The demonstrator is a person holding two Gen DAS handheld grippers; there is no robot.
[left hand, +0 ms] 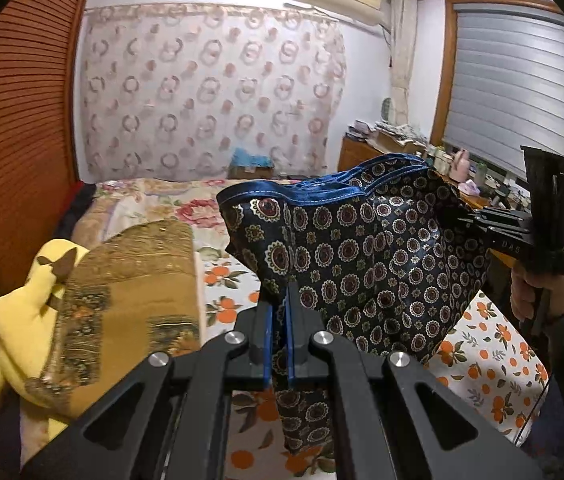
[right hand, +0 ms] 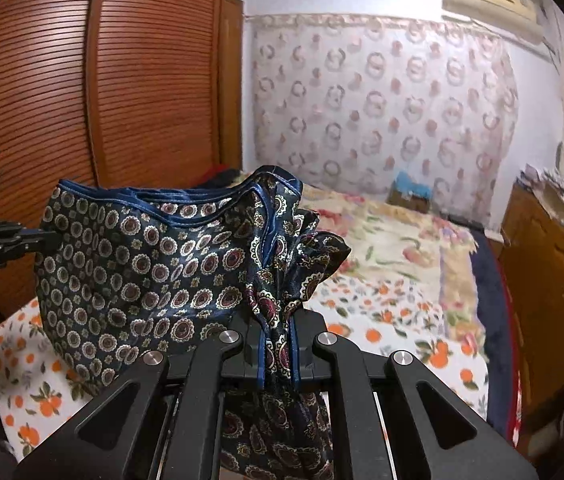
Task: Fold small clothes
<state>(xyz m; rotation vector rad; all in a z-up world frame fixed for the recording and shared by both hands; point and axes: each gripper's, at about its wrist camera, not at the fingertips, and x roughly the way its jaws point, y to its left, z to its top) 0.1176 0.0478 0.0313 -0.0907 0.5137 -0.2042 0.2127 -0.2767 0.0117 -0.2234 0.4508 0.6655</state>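
Both grippers' jaws, left gripper (left hand: 280, 304) and right gripper (right hand: 278, 328), clamp the patterned cloth (left hand: 362, 256) above the bed (left hand: 482, 344).

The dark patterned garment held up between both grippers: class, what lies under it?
Under the garment lies the orange-print bedsheet. The sheet directly beneath is hidden by hanging cloth.

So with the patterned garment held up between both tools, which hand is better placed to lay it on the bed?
Neither clearly: the left tool and right tool are both shut on the dark patterned garment, which hangs over the bedspread. Lowering together looks best.
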